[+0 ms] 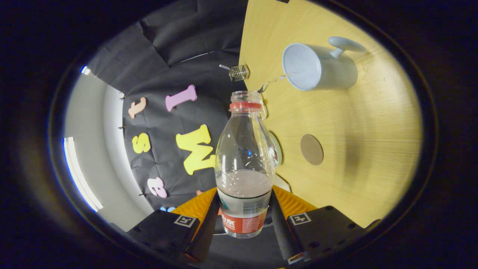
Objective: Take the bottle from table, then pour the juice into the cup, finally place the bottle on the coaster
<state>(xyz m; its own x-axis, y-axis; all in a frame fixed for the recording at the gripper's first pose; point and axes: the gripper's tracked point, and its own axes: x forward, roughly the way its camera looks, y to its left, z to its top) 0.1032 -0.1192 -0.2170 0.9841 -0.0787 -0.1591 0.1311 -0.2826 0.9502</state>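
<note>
Between the two fingers [209,220], a clear plastic bottle [244,164], clamped low on its labelled base, one finger pressed to each side. Gripper [243,224] closed snugly around that base, jaws parted only by the bottle's width. Cap off; open mouth with a red neck ring pointing away from the fingers. Whole view rolled sideways, so table [366,142] standing like a wall and bottle tipped toward pouring. Pale, cloudy juice pooled in the lower part of the bottle, just above the label, with a few bubbles on its surface; upper part clear and empty. Thin stream of liquid [274,80] stretching from the bottle's mouth across to the rim of the cup.

Beyond the bottle's mouth, a light blue cup [321,67] with a handle, standing on the pale wooden table, its opening facing the bottle. Stream reaching just to the cup's inner edge. Round brown coaster [312,149] lying flat on the table, beside the bottle's middle, apart from the cup and bare. Small wire clip [239,73] near the table's edge, just beyond the bottle's mouth. Dark cloth wall behind.
</note>
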